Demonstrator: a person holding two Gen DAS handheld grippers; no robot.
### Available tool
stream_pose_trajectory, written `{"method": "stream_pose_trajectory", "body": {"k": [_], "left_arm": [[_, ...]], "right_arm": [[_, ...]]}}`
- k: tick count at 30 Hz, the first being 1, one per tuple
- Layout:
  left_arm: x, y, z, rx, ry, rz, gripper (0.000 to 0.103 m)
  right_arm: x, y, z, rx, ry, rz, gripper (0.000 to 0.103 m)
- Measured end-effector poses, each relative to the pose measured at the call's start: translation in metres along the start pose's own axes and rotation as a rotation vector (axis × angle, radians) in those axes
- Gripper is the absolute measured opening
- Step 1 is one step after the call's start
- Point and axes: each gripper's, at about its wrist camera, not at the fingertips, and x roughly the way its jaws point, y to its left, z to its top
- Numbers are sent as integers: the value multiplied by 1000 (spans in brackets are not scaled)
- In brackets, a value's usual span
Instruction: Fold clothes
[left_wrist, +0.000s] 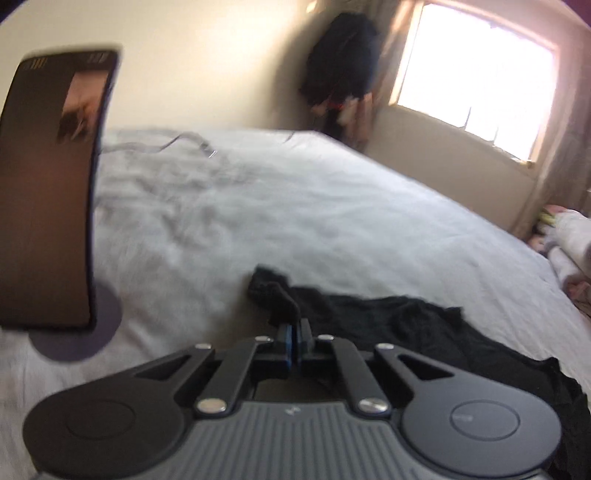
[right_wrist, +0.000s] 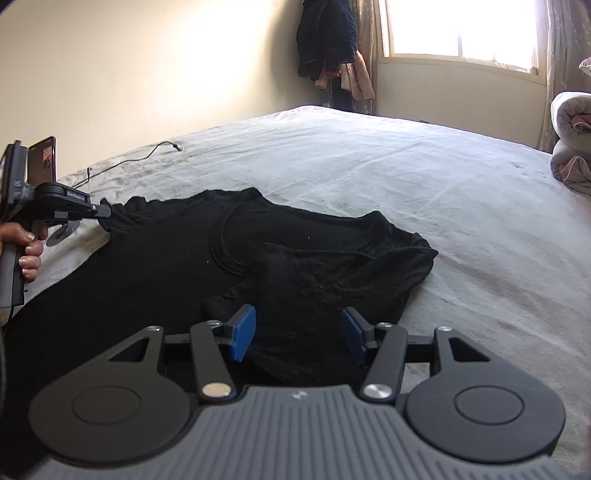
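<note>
A black shirt (right_wrist: 229, 258) is spread, rumpled, on the grey bed (right_wrist: 424, 177). Its left sleeve edge is pinched in the left hand-held gripper (left_wrist: 295, 334), whose fingers are pressed together. The right hand-held gripper (right_wrist: 297, 334) is held spread over the shirt's near edge, gripping nothing.

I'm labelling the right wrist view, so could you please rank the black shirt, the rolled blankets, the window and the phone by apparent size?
1. black shirt
2. window, cropped by the frame
3. rolled blankets, also cropped
4. phone

Distances differ, so this ranks appearance only.
</note>
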Motion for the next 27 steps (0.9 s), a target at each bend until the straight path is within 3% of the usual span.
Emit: {"method": "stream_pose_trajectory", "body": {"k": [5,9,15,19,22,24,27], "left_arm": [[-15,-24,5,163,-58,-165,2],[-20,-40,3,256,-44,-309,2],[-17,-61,-12,419,70,-483,3],[-6,-69,-28,501,214,-539,4],[1,-67,-35,502,296,-559,19],[-2,-61,-32,456,299,-582,38],[-7,-50,-20,358,292,-604,46]], "right_arm": [[1,0,-1,3,1,6,56],[2,2,0,0,6,8,56],[3,2,-2,2,11,8,56],[4,2,-2,3,14,8,56],[5,2,-3,3,15,8,56],[4,2,-3,4,15,7,56],[4,2,-3,6,14,7,56]]}}
